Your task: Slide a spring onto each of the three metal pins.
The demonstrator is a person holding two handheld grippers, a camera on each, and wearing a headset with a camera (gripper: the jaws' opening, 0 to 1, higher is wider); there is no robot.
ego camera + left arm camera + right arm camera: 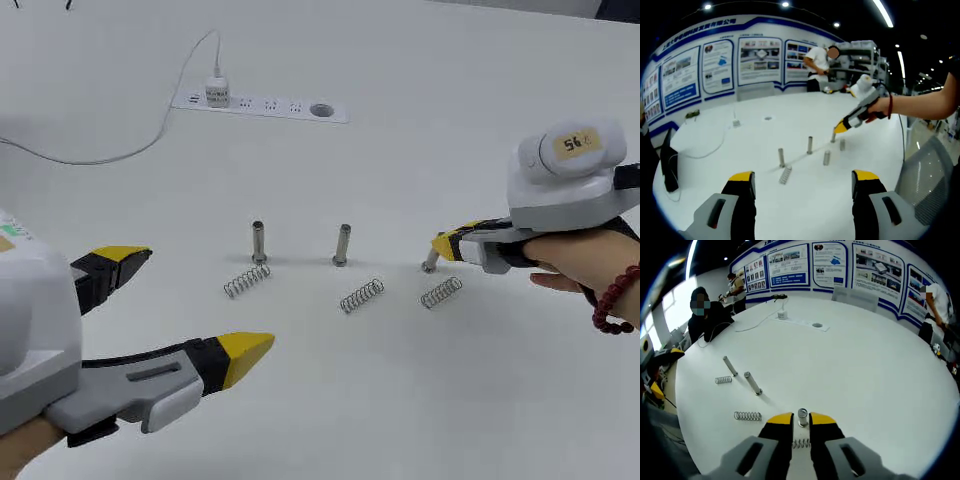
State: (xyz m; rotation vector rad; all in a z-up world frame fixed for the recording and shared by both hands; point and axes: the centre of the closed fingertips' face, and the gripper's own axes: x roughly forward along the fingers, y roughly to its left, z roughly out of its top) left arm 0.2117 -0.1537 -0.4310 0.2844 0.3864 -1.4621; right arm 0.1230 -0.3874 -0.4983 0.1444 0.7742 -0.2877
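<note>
My right tongs (801, 421) sit close on both sides of the nearest pin (802, 415). I cannot tell if they squeeze it. The pin stands up, smooth and shiny. Its curly wire spring (801, 443) lies flat just below my tips. My left tongs (802, 177) gape wide, well away.

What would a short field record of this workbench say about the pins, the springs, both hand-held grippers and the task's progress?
Pins: left pin, middle pin, right pin, in a row on the white table
Springs: left spring, middle spring, right spring, each lying beside a pin, none on a pin
Left hand-held gripper: open, holding nothing
Right hand-held gripper: jaws narrowly either side of the right pin's top; grip unclear
Background: power strip with one plug in it
Progress: no spring fitted yet
</note>
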